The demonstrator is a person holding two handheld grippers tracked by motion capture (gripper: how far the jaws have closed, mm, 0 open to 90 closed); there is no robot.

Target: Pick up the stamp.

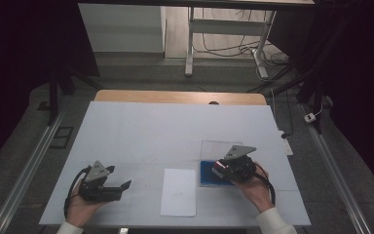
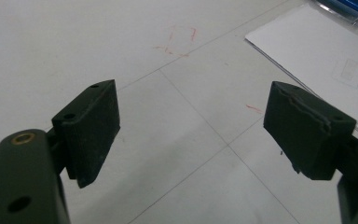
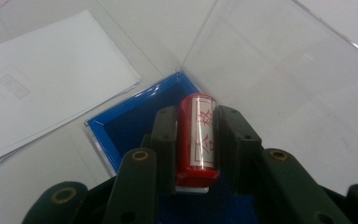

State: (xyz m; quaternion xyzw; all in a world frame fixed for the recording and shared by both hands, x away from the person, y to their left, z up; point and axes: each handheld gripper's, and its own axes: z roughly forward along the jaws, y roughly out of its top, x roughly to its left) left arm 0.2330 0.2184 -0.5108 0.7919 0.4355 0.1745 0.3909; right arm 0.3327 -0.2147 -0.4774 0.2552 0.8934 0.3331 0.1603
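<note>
I have the red stamp clamped between my right gripper pads, one black pad against each long side of the cylinder, its printed label with red characters facing up toward the camera. It sits lengthwise along the jaws, its far end poking out a little past the pad tips. Directly beneath the gripper is the blue tray, its near corner and inner walls showing under and to the left of the stamp, and ahead of the gripper the clear lid stands hinged open from the tray's far edge. To the left of this gripper lies the white sheet with a faint printed box on it, just beside the tray. In the high view the right gripper sits over the blue tray, with the sheet between my two hands on the tabletop. My left gripper hangs wide open with nothing between the pads, low over bare tabletop marked with thin grid lines and a few red scribbles; the sheet's corner lies ahead and to its right.
</note>
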